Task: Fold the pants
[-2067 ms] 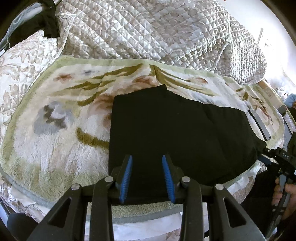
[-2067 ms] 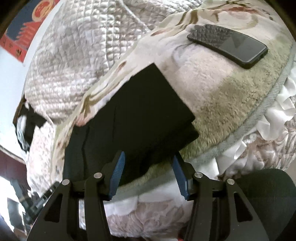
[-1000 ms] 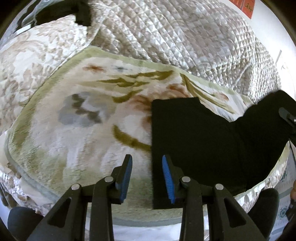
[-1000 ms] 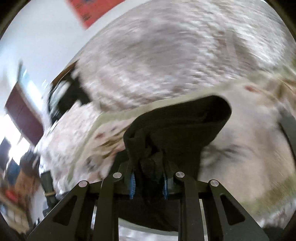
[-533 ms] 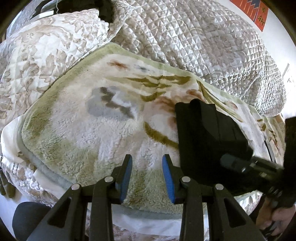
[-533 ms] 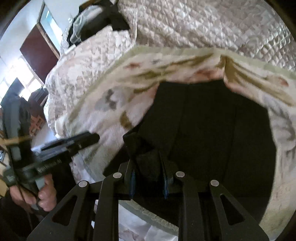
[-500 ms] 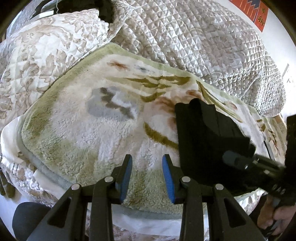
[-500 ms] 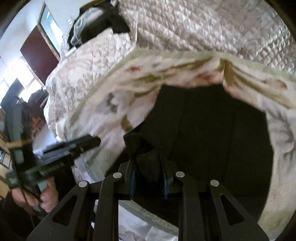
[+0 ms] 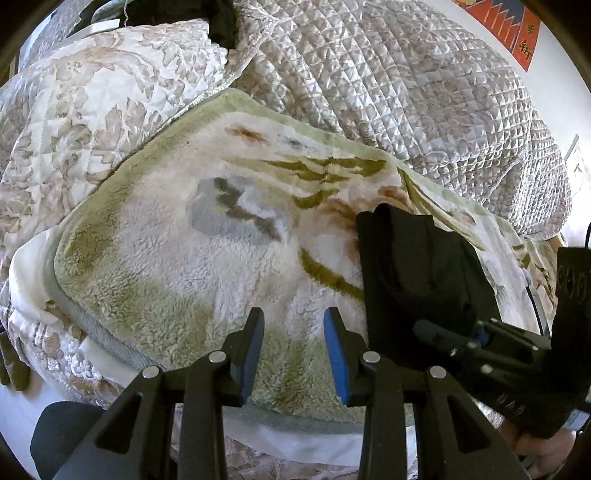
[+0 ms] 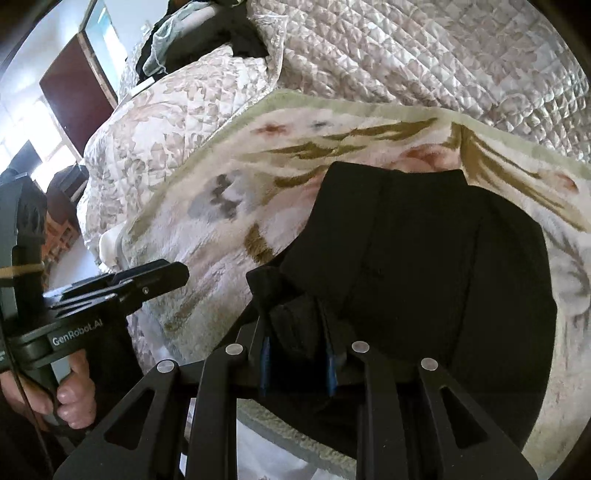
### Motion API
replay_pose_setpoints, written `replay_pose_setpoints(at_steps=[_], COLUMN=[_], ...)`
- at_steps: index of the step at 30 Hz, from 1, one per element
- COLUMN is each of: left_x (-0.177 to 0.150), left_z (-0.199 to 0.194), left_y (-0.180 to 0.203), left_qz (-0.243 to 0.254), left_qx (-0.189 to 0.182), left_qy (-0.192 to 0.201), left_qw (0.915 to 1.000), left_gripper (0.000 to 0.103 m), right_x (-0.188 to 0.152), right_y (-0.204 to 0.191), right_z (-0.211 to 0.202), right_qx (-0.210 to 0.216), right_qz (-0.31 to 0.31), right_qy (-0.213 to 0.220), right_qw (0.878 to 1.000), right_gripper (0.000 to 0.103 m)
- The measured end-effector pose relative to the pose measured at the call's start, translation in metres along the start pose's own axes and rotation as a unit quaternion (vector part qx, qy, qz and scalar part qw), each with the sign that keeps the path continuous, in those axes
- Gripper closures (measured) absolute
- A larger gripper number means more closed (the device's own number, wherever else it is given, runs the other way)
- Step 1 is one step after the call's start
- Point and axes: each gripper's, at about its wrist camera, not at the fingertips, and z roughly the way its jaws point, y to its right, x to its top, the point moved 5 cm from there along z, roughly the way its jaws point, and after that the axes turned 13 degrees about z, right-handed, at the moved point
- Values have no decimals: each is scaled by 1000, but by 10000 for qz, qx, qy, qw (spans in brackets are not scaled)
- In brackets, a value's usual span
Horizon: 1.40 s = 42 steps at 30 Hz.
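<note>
The black pants [image 9: 413, 266] lie folded in layers on a fluffy floral blanket [image 9: 184, 258] on the bed. My right gripper [image 10: 297, 354] is shut on a bunched edge of the black pants [image 10: 424, 258] at their near left side, low over the folded stack. It shows at the right of the left wrist view [image 9: 480, 343]. My left gripper [image 9: 293, 339] is open and empty over bare blanket, to the left of the pants. It shows at the left of the right wrist view [image 10: 162, 277].
A quilted silver-beige cover [image 9: 406, 81] is heaped behind the blanket. A floral quilt [image 9: 74, 103] lies at the left. Dark clothes [image 10: 240, 33] sit at the far back. The bed's near edge with a white sheet [image 9: 295, 446] runs below the grippers.
My right gripper swung the pants' right end up and over to the left, onto the rest, and has lowered it. My left gripper drew off to the left of the pants.
</note>
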Motion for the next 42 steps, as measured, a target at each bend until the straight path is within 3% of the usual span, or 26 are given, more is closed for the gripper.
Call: replay_pose_setpoints(at_steps=[4,8,17,25,37,42], left_x=[1,3,15,25,40,41], left_z=[0,-5,-12,-12,11,29], left_y=[4,8,20,48,106,124], left_qz=[68,113,303,588,1124,1285], left_qx=[19,87,194,148,-88,-218], left_qy=[-25,-1,34,7,-114,-229], left_qw=[10000,9999,9993,9982,9936,9912], left_gripper=[67,67,67,67,67,67], right_x=[-5,-2,8,23,20,14], right_y=[-4,-9,-18,2,64,88], right_z=[7,1,-45,-76,-84,-76], right_qx=[-123,-45,-91,-230,-766,-905], right_qz=[-298,-370,-494,-316,48,235], right_qy=[-37,-104,469,874,923,747], right_qw=[9995,9993,9976,9954,9928,9928], right_gripper=[78,64,64,64,64,76])
